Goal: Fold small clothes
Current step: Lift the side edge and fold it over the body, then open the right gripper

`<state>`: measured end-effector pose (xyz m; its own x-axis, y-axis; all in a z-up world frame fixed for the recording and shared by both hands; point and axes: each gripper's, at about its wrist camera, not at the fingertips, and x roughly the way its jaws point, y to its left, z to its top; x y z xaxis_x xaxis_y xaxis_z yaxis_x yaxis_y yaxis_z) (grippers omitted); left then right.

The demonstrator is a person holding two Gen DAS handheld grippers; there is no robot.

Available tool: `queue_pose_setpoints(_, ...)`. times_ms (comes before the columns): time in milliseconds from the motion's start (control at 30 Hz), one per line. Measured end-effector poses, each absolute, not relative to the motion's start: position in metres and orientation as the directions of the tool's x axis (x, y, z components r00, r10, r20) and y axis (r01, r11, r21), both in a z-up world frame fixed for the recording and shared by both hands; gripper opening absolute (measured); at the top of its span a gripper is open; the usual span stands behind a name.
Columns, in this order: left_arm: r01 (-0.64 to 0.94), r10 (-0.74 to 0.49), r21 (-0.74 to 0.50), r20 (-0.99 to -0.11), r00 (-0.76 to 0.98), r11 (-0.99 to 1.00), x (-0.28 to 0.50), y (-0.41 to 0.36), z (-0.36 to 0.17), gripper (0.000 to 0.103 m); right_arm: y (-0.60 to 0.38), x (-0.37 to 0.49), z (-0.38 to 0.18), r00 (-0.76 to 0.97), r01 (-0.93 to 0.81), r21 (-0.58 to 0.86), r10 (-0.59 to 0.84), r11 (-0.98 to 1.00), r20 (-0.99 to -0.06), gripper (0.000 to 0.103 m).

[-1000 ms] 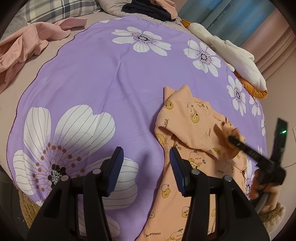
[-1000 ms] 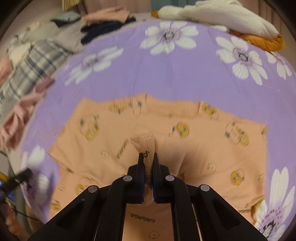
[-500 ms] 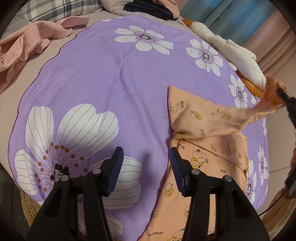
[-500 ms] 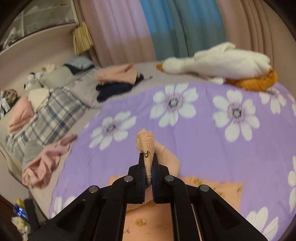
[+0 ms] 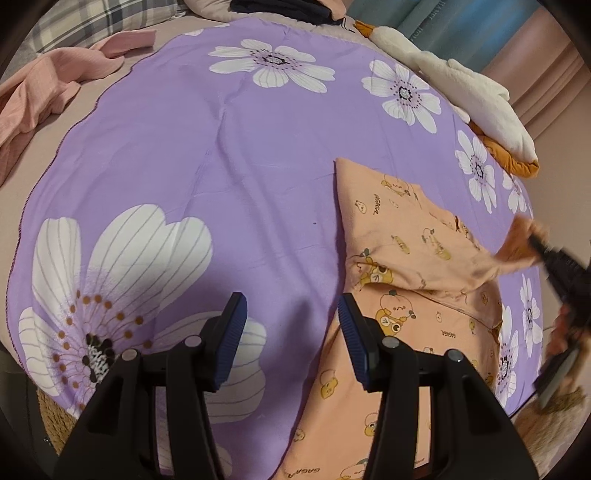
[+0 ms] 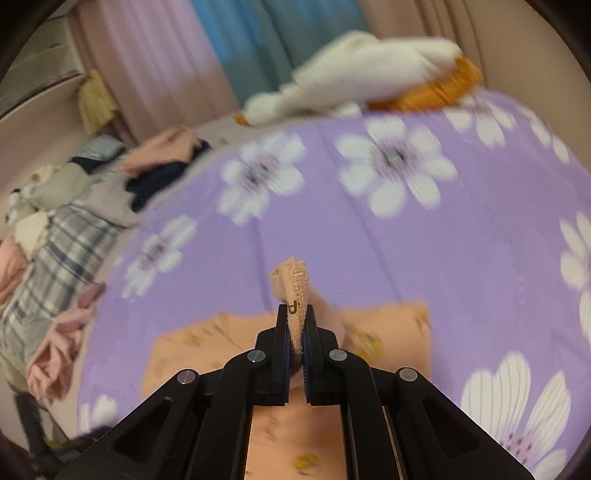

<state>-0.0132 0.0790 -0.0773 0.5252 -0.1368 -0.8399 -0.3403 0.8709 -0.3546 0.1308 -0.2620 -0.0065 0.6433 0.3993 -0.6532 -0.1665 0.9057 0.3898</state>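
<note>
left gripper [image 5: 290,325]: jaws spread wide, holding nothing, hovering over the purple sheet just left of the garment's near edge
right gripper [image 6: 295,325]: clenched on a ribbed cuff of the garment, cuff poking up past the fingertips; also seen at the right edge of the left wrist view [image 5: 535,243], blurred
peach garment [image 5: 406,258]: small, printed with cartoon bears and the word gagaa, lying on the right part of the sheet; far portion drawn up off the sheet toward the right gripper, with a fold line across the middle; near portion flat, running down to the bottom of the frame
garment in right wrist view [image 6: 207,354]: flat below and behind the gripper, blurred
purple sheet [image 5: 184,155]: printed with white flowers, spread over the bed under the garment
white plush goose [image 5: 461,85]: lying along the far right edge of the sheet, orange part beneath it
pink clothes [image 5: 44,85]: crumpled at the far left, off the sheet
dark clothes [image 5: 280,7]: piled at the far end of the bed
plaid fabric [image 6: 62,251]: left of the sheet, well apart from the garment
curtains [image 6: 236,48]: pink and blue, behind the bed
</note>
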Motion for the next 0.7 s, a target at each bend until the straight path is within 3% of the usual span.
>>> queue_pose_setpoints(400,-0.277,-0.21,-0.386,-0.838,0.503,0.88,0.041,0.059,-0.079,0.05,-0.307,0.113,-0.081,0.561,-0.009,0.458,0.384,0.889,-0.734,0.006)
queue_pose_setpoints(700,-0.247,-0.207,-0.34,-0.873,0.441,0.908,0.077,0.042,-0.1,0.043,-0.331,0.087,-0.088,0.542,0.056,0.538,0.427,0.841,-0.724,0.007)
